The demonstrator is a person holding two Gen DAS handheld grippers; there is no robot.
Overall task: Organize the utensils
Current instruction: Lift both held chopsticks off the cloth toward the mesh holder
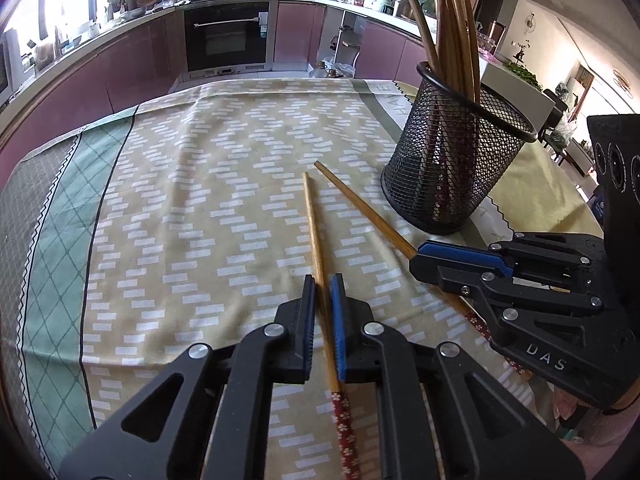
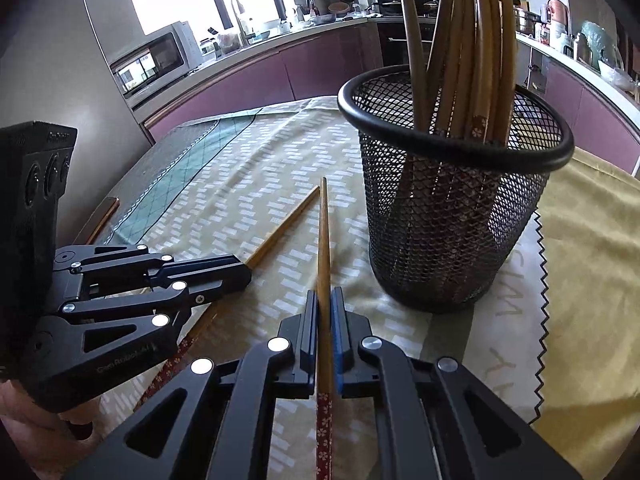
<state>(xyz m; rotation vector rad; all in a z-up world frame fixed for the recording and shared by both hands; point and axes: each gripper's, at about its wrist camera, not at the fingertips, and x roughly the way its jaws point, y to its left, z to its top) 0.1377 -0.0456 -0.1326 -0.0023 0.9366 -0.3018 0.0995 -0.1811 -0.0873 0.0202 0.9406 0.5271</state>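
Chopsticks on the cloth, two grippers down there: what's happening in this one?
A person is tidying chopsticks with a gripper in each hand. The left tongs are shut on one chopstick and the right tongs on the other chopstick, both lying on the patterned tablecloth. The mesh holder beside them already stands full of chopsticks.

Left tongs (image 1: 323, 282) and right tongs (image 2: 325, 298) side by side, angled downward, both clamped tight.
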